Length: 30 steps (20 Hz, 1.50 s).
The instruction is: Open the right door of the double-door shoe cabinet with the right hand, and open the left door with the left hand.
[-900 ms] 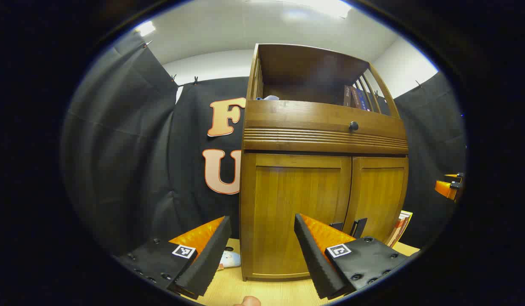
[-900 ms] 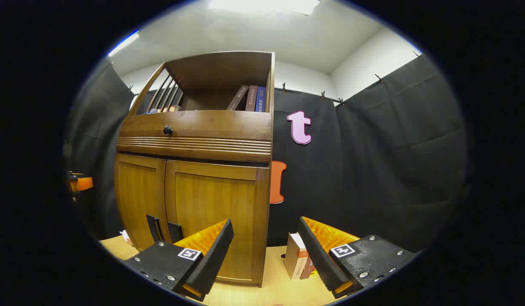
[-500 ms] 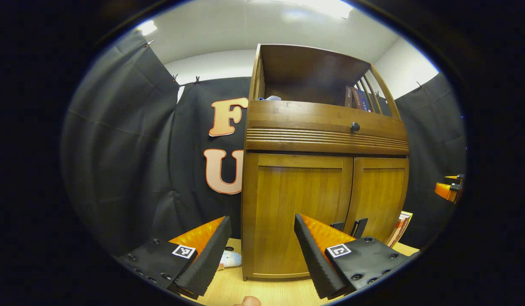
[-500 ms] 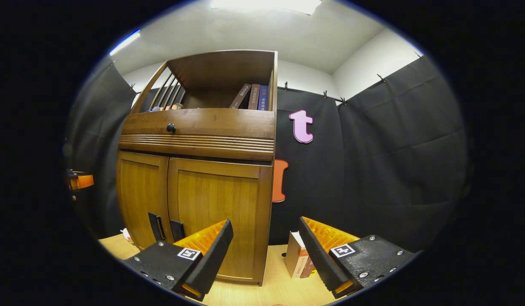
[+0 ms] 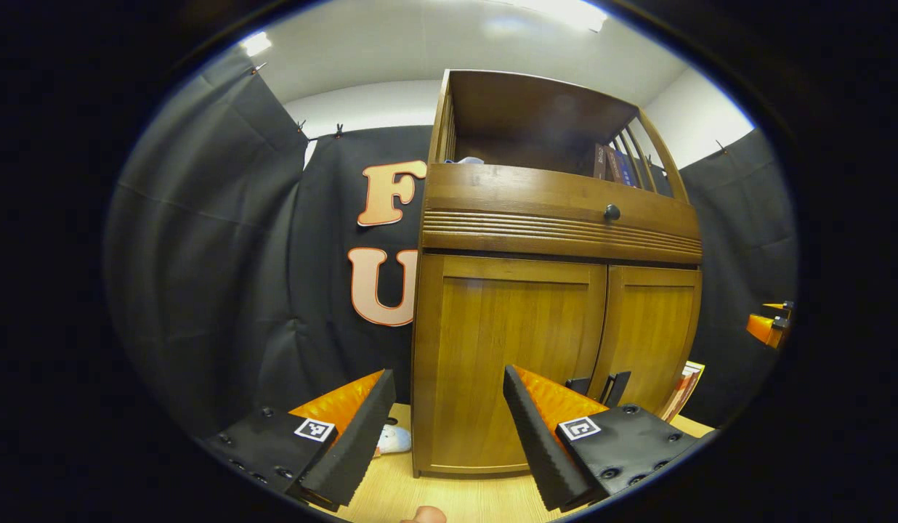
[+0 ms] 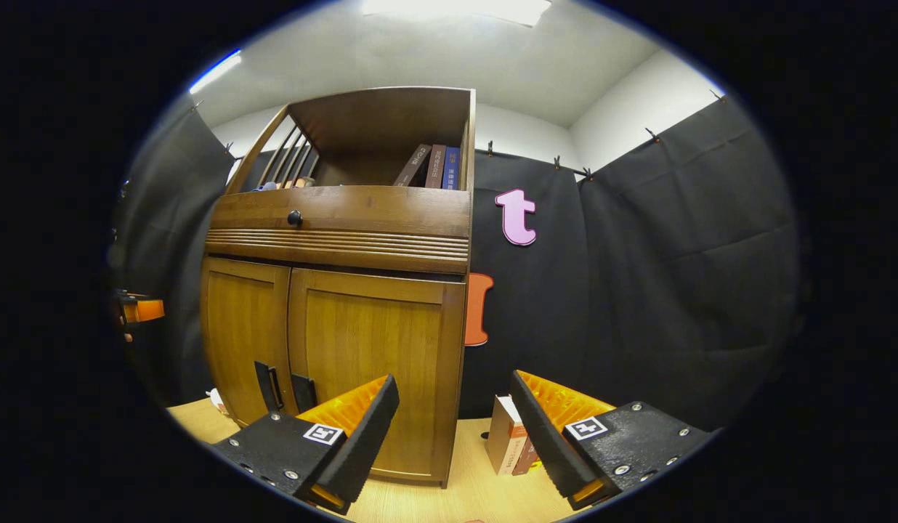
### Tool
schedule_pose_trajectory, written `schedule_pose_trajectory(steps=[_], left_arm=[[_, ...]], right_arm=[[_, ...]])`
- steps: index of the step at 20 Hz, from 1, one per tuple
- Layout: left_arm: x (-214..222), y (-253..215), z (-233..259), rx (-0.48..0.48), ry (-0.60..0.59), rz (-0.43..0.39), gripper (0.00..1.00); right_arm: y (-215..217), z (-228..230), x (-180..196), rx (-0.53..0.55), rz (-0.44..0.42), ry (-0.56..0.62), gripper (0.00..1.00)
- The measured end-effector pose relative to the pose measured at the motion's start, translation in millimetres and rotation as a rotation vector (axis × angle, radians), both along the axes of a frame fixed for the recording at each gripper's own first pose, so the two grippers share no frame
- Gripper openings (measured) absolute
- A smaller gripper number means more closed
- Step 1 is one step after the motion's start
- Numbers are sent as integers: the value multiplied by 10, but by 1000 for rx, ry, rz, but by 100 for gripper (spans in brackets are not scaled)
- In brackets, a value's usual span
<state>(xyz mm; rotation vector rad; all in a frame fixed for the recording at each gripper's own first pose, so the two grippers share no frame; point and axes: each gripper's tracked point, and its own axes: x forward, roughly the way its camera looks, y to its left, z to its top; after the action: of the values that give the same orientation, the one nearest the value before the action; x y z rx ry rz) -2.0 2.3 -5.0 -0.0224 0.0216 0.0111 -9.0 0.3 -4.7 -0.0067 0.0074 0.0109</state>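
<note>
Black cloth hangs on all sides of the booth under a white ceiling, and a pale wooden floor (image 5: 391, 494) carries the cabinet (image 5: 558, 225). Both of its doors are shut: the left door (image 5: 511, 356) and the right door (image 6: 373, 363) meet at a centre seam, where two dark handles (image 6: 285, 385) stand side by side low down.

In the left gripper view, the left gripper (image 5: 449, 428) hovers in front of the cabinet with its fingers spread wide and nothing between them. The cabinet's left front edge rises between the fingers, and the handles (image 5: 598, 388) peek out just above the right-hand finger (image 5: 543, 428), apart from it.

In the right gripper view, the right gripper (image 6: 455, 436) is likewise spread wide and empty. The cabinet's right front corner stands between its fingers, and the handles lie just left of and above the left-hand finger (image 6: 347, 443), not touching.

Above the doors sits a drawer front with a round dark knob (image 6: 294, 217), and over it an open shelf with books (image 6: 431, 167). On the floor right of the cabinet more books (image 6: 508, 447) stand close to its side. Left of the cabinet a small white toy (image 5: 394, 439) lies on the floor.
</note>
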Motion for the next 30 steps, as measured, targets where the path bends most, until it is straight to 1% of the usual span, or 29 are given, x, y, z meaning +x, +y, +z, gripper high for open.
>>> schedule_pose_trajectory(steps=[1,2,3,4,6,7,8,9,10,11,14,15,17,18,19,22,23,24,27,28,29,30], left_arm=[[-1,0,8,-1,0,0,94],[-6,-1,6,-1,0,0,94],[-3,-1,9,0,1,0,94],[-8,-2,9,1,3,0,94],[-10,-2,10,-2,5,-3,99],[-12,6,23,-4,3,-2,94],[-13,5,26,-4,2,0,94],[-8,5,23,-4,2,4,94],[-13,11,19,-4,2,8,94],[-16,16,11,-8,5,13,94],[-8,11,5,-18,14,4,94],[-13,9,18,-18,12,-1,94],[-18,4,27,-20,8,-3,94],[-19,3,38,-19,6,-2,94],[-20,6,34,-17,5,0,94],[-13,7,3,-24,16,4,94],[-3,15,3,-27,16,5,94],[4,13,4,-32,18,5,96],[6,41,-16,-29,28,19,96],[15,45,-16,-27,27,23,94],[25,40,-11,-27,26,25,99],[23,39,-14,-28,23,26,98]], right_arm=[[6,-19,3,2,0,1,100],[19,-36,8,4,1,4,95],[38,-56,20,5,3,7,95],[74,-88,21,6,8,11,100],[155,-145,41,8,23,19,100],[206,-185,57,11,30,23,95],[266,-220,65,16,38,26,100],[344,-248,83,21,50,30,95],[440,-274,93,27,68,32,100],[528,-327,111,31,82,39,95],[822,-439,149,47,120,52,95],[926,-471,156,54,133,56,100],[1190,-557,198,64,175,64,95],[1321,-615,217,62,193,73,95],[1431,-669,221,60,209,82,100],[1774,-851,283,74,249,112,100],[1854,-891,331,83,258,121,95],[1953,-941,375,87,261,125,95],[2208,-1147,544,68,262,145,95],[2286,-1242,586,62,274,162,95],[2358,-1331,649,61,282,179,95],[2409,-1418,716,61,282,193,100]])
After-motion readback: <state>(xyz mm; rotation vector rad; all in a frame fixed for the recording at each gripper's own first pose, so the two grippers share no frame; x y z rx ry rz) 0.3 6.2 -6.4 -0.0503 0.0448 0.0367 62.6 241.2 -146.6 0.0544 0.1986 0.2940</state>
